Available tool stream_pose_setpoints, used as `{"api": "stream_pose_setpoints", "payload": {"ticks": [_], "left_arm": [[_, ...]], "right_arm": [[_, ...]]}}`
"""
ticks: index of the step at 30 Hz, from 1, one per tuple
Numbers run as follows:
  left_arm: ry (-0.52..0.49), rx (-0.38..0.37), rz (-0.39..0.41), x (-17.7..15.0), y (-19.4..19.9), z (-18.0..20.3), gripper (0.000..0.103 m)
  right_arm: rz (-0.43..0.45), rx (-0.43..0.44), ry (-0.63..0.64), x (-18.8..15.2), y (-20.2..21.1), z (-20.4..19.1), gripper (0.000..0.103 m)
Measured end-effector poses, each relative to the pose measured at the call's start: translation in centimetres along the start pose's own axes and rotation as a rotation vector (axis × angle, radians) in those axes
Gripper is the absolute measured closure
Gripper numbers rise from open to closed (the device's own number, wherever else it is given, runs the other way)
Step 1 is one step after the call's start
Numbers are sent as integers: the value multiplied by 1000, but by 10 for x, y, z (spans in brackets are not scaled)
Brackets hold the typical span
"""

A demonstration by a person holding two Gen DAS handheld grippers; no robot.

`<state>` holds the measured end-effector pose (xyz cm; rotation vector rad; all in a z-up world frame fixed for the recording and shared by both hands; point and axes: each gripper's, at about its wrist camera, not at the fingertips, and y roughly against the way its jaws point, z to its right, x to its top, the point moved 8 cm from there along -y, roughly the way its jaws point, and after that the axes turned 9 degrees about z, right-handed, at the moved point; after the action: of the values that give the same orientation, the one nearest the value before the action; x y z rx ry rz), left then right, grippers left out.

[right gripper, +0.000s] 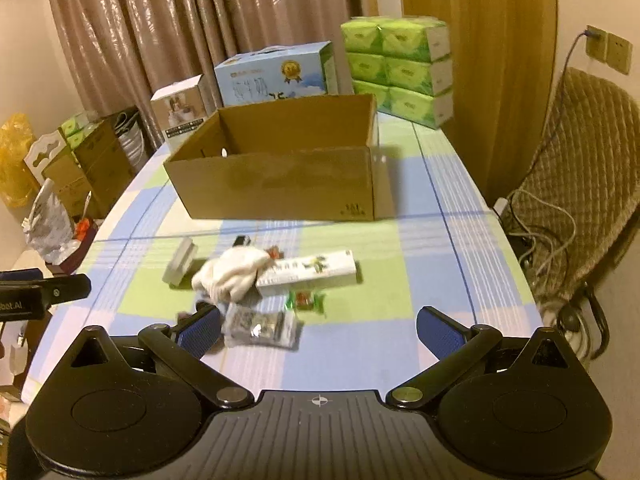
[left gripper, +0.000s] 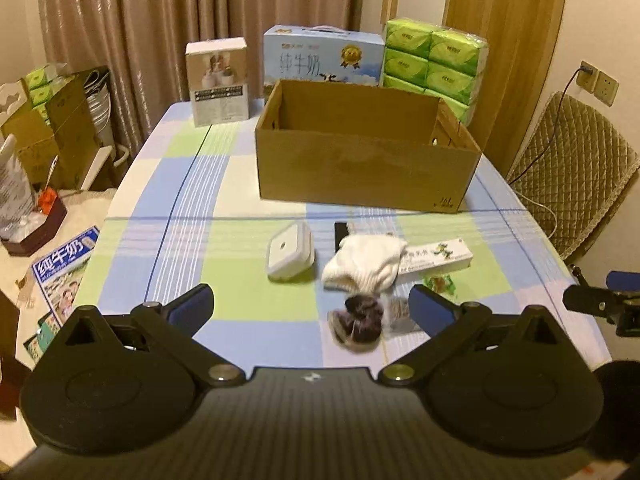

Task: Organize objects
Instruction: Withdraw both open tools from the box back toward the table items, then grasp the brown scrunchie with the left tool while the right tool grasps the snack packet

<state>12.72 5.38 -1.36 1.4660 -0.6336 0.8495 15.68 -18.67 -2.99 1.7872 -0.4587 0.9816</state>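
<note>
Two pairs of tongs, left (left gripper: 311,307) and right (right gripper: 319,331), hang wide apart and hold nothing above a blue, green and white checked tabletop (left gripper: 172,184). The milk carton (left gripper: 323,58) reads 纯牛奶 under a gold medal; the writing on the long white box (right gripper: 308,270) is too blurred to read. That box, a white sock (left gripper: 366,262), a white case (left gripper: 290,254) and small packets lie just before the open cardboard box (left gripper: 366,160). Green tissue packs (left gripper: 434,56) and brown curtains (left gripper: 160,20) stand behind.

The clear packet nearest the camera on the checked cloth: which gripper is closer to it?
Right. The right gripper hovers open with the clear packet just inside its left finger; the left gripper sits farther left, the packet beside its right finger.
</note>
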Motion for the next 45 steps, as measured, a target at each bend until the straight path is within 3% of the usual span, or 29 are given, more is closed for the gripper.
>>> {"api": "stream_pose_setpoints", "payload": {"ticks": [13,33,45], "left_arm": [[-32,-3,-49,-42,2,5,1],[-59,-7,-77,-54,-9,13,2],[-41,-33,-120,-68,-42,15,8]], "right_arm": [[-37,35,-1,-34,3,-8,2],[-55,32,26,-45,-8,-7,2],[-72,54,90,-55,-36,-11,2]]}}
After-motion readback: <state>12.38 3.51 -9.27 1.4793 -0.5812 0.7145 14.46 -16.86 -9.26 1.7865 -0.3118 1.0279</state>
